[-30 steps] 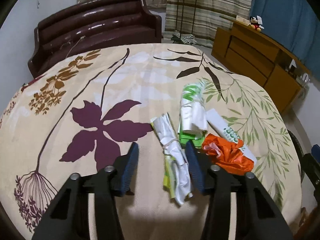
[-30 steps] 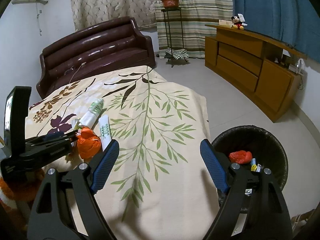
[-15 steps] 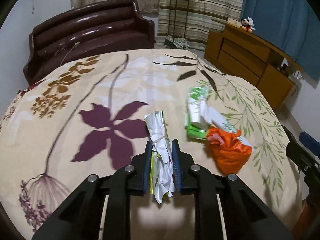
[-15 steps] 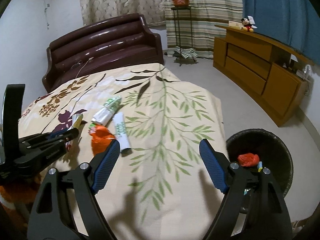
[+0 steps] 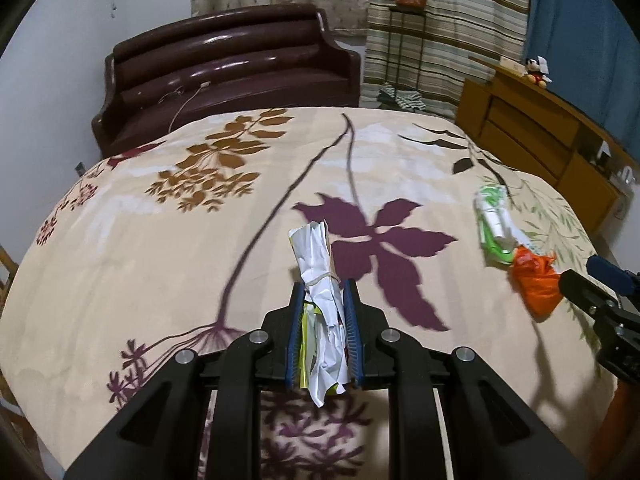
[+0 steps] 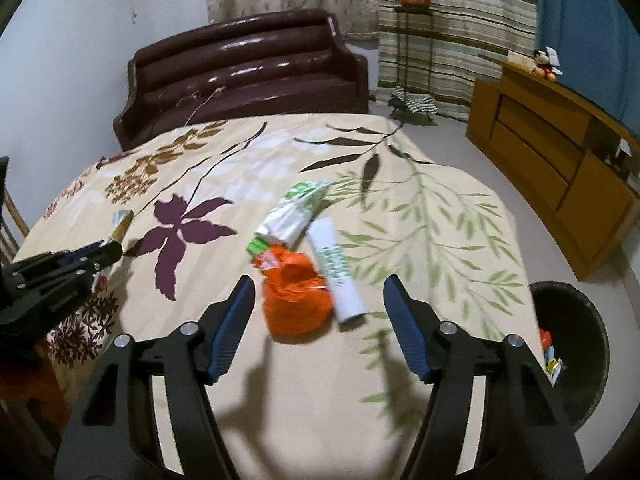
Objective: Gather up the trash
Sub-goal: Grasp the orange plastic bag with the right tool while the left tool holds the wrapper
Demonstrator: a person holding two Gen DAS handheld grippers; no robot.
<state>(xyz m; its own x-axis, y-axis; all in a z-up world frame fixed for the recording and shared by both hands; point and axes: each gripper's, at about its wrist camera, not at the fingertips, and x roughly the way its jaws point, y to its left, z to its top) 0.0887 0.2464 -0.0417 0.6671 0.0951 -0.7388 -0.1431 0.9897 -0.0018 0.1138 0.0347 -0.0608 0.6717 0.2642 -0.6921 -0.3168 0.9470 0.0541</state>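
My left gripper (image 5: 324, 286) is shut on a crumpled white paper bundle (image 5: 314, 252) tied with a rubber band, held just above the floral bedcover (image 5: 160, 280). From the right wrist view that gripper (image 6: 116, 246) shows at the left edge. My right gripper (image 6: 319, 280) hovers over an orange plastic bag (image 6: 296, 300). Its jaws are closing, the bag shows in the gap and the pads are clear of it. A white tube (image 6: 336, 272) and a green-and-white wrapper (image 6: 296, 212) lie against the bag. The left wrist view shows the orange bag (image 5: 536, 280) at the right.
A black trash bin (image 6: 580, 320) stands on the floor right of the bed, with orange trash inside. Beyond the bed is a dark brown sofa (image 6: 248, 68). A wooden cabinet (image 6: 560, 152) lines the right wall, and a plant stand (image 6: 412, 40) is by the curtains.
My left gripper closed on the paper bundle and carried it leftward over the bed. My right gripper swung left from the bin side to the orange bag, and its jaws narrowed.
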